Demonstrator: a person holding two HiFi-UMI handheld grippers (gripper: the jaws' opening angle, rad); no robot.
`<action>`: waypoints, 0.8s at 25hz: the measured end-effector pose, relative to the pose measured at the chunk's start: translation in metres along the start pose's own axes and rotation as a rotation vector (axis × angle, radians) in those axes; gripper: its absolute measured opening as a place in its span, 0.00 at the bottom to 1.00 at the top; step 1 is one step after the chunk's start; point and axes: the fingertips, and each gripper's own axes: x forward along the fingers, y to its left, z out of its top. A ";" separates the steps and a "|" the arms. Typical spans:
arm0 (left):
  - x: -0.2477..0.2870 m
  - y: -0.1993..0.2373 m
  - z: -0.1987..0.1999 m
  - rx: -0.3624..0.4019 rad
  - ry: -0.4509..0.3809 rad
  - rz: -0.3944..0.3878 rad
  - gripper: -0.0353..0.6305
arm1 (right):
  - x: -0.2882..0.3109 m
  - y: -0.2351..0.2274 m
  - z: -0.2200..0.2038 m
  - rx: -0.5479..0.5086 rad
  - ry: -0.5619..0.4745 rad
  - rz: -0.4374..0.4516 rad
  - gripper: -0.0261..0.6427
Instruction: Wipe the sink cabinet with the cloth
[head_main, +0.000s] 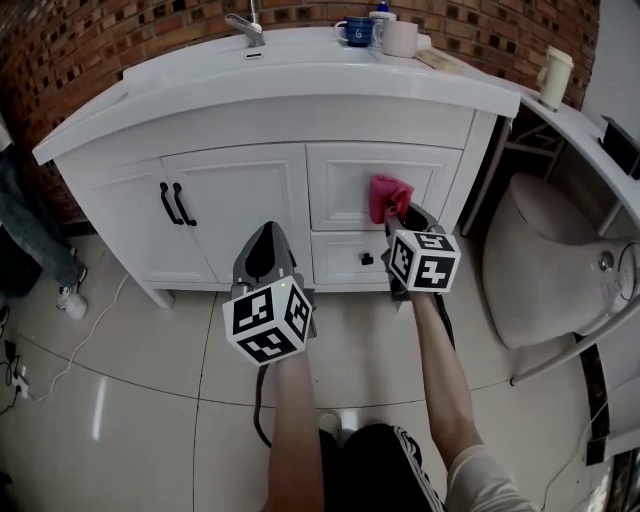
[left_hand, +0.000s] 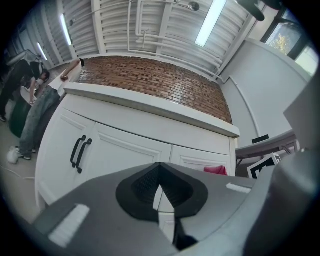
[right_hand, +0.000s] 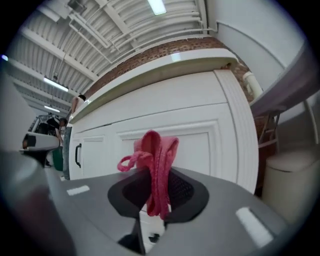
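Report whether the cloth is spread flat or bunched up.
Bunched up: the pink cloth stands in crumpled folds, pinched between the jaws of the right hand-held gripper, by the cabinet drawer front.

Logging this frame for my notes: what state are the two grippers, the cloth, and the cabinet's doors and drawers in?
Right gripper: shut on the cloth.
Left gripper: shut, empty.
Cloth: bunched, pinched at its lower end, sticking up.
Cabinet doors: closed.
Upper drawer: closed.
Lower drawer: closed.
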 end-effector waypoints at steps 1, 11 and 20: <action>0.000 -0.003 -0.001 0.011 0.004 -0.006 0.08 | -0.003 -0.011 -0.001 -0.016 0.006 -0.029 0.13; 0.011 -0.029 -0.029 0.243 0.088 -0.047 0.08 | -0.042 -0.144 -0.010 0.059 0.026 -0.325 0.13; 0.018 -0.057 -0.032 0.156 0.057 -0.122 0.08 | -0.031 -0.022 -0.016 0.102 -0.048 -0.054 0.13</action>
